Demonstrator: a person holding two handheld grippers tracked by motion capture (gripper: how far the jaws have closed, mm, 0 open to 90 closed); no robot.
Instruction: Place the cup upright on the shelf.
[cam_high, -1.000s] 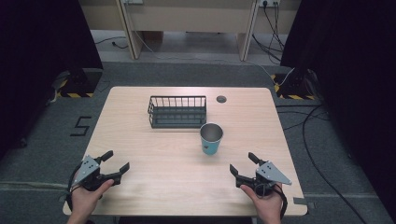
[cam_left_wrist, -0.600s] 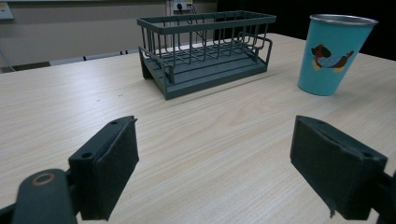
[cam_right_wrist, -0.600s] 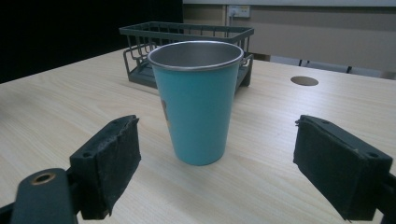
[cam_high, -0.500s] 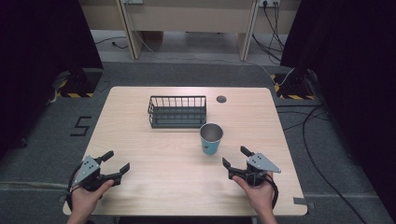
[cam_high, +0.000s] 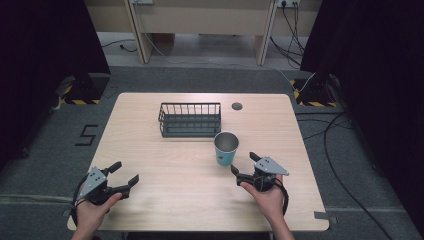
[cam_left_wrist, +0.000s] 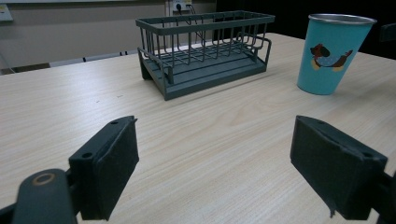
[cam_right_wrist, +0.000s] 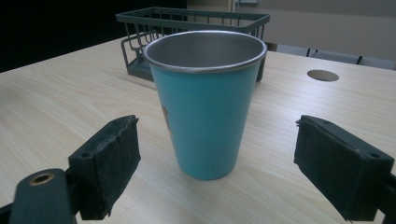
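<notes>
Right tool (cam_high: 247, 167) being held open, just beside the cup (cam_high: 226, 148).

The cup is being shown upright on the desk (cam_high: 150, 150), just in front of the rack (cam_high: 190, 120) and right of its centre. In the right gripper view, the cup (cam_right_wrist: 205, 102) is being framed between the two spread jaws, with neither pad touching it. The right tool is being held by a hand (cam_high: 267, 197) at the near right of the desk. The left tool (cam_high: 126, 172) is being held at the near left corner, jaws likewise apart, well apart from the cup. In the left gripper view, the rack (cam_left_wrist: 205, 46) and the cup (cam_left_wrist: 332, 53) are being seen ahead, with bare desk between the jaws.
</notes>
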